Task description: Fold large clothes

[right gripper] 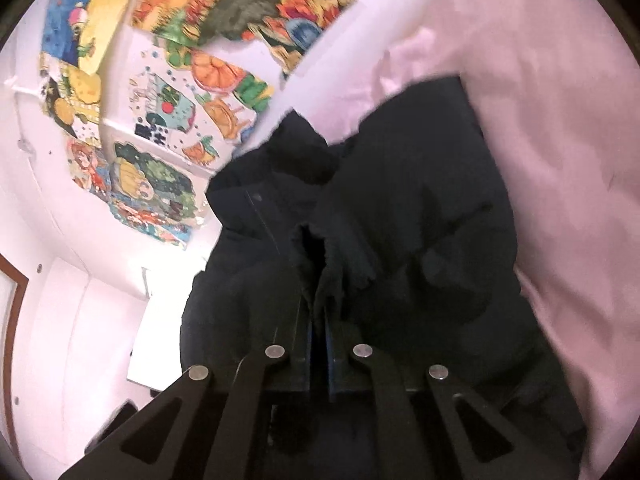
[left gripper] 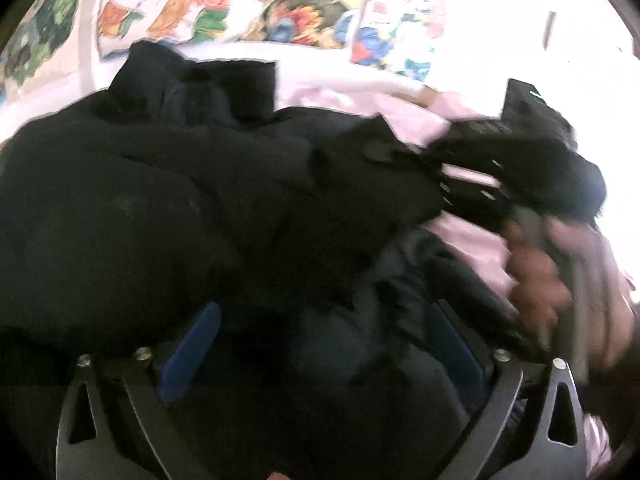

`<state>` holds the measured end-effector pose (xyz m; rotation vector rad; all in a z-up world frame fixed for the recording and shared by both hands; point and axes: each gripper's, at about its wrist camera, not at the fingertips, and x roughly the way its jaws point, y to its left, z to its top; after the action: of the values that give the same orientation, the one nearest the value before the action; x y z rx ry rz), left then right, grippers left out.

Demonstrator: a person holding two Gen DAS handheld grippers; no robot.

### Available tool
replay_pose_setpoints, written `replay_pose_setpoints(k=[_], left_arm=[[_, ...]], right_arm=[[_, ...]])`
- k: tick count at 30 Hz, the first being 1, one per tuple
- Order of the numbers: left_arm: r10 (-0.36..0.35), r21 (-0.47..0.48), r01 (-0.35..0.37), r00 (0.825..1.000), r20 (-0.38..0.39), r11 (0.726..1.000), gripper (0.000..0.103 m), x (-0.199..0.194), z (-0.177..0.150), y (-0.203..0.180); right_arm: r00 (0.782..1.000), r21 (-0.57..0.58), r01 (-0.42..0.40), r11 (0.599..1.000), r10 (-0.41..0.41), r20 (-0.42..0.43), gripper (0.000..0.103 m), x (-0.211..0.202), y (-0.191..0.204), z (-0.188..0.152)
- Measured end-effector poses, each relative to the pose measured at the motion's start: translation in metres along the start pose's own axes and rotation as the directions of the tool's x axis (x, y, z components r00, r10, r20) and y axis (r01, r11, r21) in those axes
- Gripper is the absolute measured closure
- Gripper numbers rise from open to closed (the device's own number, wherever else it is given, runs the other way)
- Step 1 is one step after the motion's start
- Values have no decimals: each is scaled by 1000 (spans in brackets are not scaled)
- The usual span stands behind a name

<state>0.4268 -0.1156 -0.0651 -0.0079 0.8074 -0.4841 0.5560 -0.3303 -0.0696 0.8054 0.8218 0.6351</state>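
Most of the black jacket (left gripper: pixel 168 208) was a dark mass with hardly any detail; seams and folds were lost in shadow, and its near edge ran out of the left wrist view at the bottom. It lay bunched on a pale pink bed sheet (right gripper: pixel 560 160), which showed on the far and right sides of it.

The left hand-held gripper (left gripper: pixel 320 344) had its blue-padded fingers (left gripper: pixel 192 352) spread wide apart, released, with dark cloth lying between them; whether the pads touched the cloth was hard to tell.

The right hand-held gripper (right gripper: pixel 319 344) was clenched on a fold of the jacket, the fabric rising in a ridge from between its pressed-together fingers. In the left wrist view that same gripper (left gripper: pixel 404 156) showed on the right, blurred, its tips buried in a peak of cloth. The person's right hand (left gripper: pixel 544 276) behind it was a smear of skin tone, cut off at the frame edge.

Beyond the bed, colourful cartoon stickers (right gripper: pixel 160 112) covered a white wall (right gripper: pixel 60 240), smeared by motion. A brown-framed door edge (right gripper: pixel 12 304) was barely visible at far left.
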Motion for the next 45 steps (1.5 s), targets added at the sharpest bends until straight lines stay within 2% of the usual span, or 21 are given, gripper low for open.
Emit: replay_pose_setpoints(k=[2,5,8,11,14,17,19,21,24,25,27,28,30,32,34,35,36,38,41,43,45], left_arm=[[-45,14,45,999,13,999,2,-12,-7,-4],[-94,-62,96,995,36,993,2,-29,-12,7],[-79,-143,87,995,62,986,2,-50,-9,28],[20,-202,0,995,97,979,2,-73,-1,58],[188,-235,-162,978,90,958,2,-91,10,95],[331,-286,-302,942,56,909,2,-99,19,135],[391,-327,-360,920,34,874,2,-100,21,157],[420,-385,-385,908,6,838,2,-96,25,188],[409,-460,-377,912,-34,803,2,-82,26,223],[398,-479,-367,916,-40,797,2,-79,25,233],[381,-491,-345,924,-30,800,2,-72,27,240],[376,-486,-338,926,-20,806,2,-68,29,243],[390,-456,-351,921,-9,818,2,-60,31,242],[421,-397,-391,907,-13,830,2,-47,34,238],[459,-343,-439,888,-25,830,2,-34,34,236],[475,-325,-459,879,-31,827,2,-28,32,236],[487,-310,-473,873,-34,825,1,-23,29,236],[487,-309,-472,873,-30,826,1,-16,26,240],[456,-325,-436,890,-16,839,1,-12,19,249],[447,-324,-425,894,-5,845,1,-11,17,248],[458,-310,-434,889,5,846,1,-8,15,247]], right_arm=[[999,-20,8,1000,-8,40,97,-9,4,4],[994,-50,37,998,-32,100,97,-26,8,11],[991,-52,55,997,-48,127,97,-36,8,14],[989,-44,75,996,-68,134,97,-42,6,14],[985,-67,118,991,-108,137,97,-45,7,13],[979,-101,173,980,-160,130,97,-44,8,10],[971,-123,223,967,-210,113,97,-41,8,7],[963,-142,264,954,-252,100,97,-38,7,3],[934,-206,356,912,-342,100,93,-30,8,-2],[915,-238,404,883,-389,109,91,-26,9,-4],[865,-275,502,820,-480,147,81,-19,10,-7],[828,-295,561,774,-532,178,79,-17,12,-9],[770,-337,638,693,-591,240,69,-13,17,-12],[729,-400,682,612,-608,314,67,-6,27,-17],[744,-470,662,583,-584,324,67,3,36,-24],[751,-505,652,567,-578,320,60,11,39,-27],[752,-524,647,554,-575,321,48,17,42,-30],[764,-576,626,526,-562,316,38,31,45,-37],[732,-595,647,476,-606,312,38,50,33,-38],[733,-593,640,489,-620,281,38,62,19,-35],[723,-597,644,479,-637,268,34,72,11,-35]])
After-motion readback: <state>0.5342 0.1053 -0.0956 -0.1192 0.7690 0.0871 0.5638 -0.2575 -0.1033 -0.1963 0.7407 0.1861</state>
